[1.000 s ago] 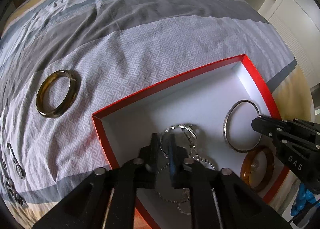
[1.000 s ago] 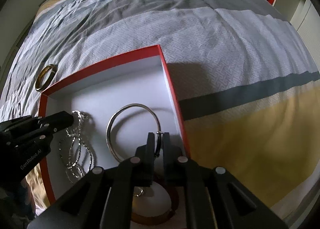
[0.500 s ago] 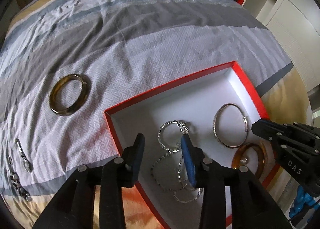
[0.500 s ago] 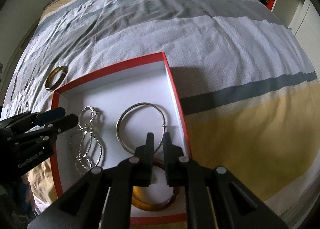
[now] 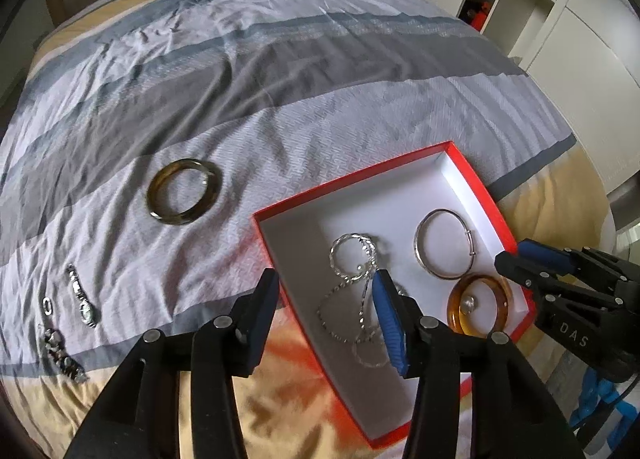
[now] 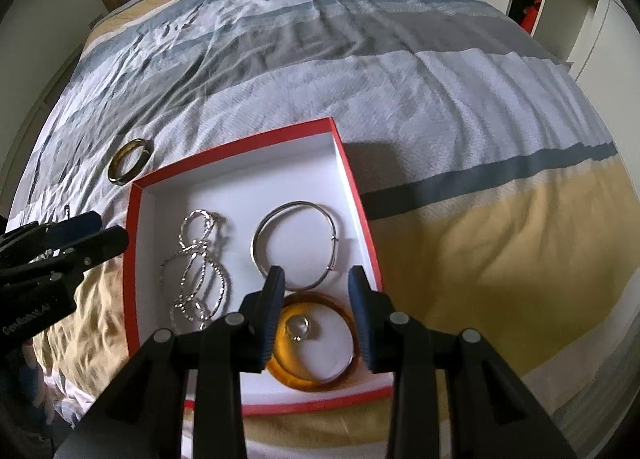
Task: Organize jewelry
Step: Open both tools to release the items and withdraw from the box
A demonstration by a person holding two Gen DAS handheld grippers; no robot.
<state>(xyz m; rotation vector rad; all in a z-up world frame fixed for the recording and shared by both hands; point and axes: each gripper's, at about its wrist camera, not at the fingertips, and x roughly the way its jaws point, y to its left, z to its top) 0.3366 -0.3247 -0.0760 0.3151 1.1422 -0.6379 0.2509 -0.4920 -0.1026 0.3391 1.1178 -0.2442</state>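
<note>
1. The left claw (image 5: 324,295) points steeply down over the near left edge of the red box (image 5: 476,175). Its jaws have just been opening and stand spread, with nothing pinched between them.
2. The right claw (image 6: 316,287) hangs over the near right part of the box, its jaws also just opened apart and gripping nothing; the amber bangle (image 6: 340,375) shows below the gap.
3. Inside the white-lined box, a silver chain necklace (image 6: 198,259) lies loosely coiled on the left side.
4. To its right rests a thin silver bangle (image 6: 296,243), flat on the box floor.
5. The amber bangle sits in the near right corner with a small ring (image 6: 298,327) lying inside its circle; whether the silver bangle touches it is hard to tell.
6. Outside the box, a dark olive-brown bangle (image 5: 184,191) lies on the striped bed cover (image 5: 280,59), well apart to the left.
7. Farther left, near the bed's edge, lie a small watch (image 5: 82,297) and some other small pieces (image 5: 60,351), too blurred to identify.
</note>
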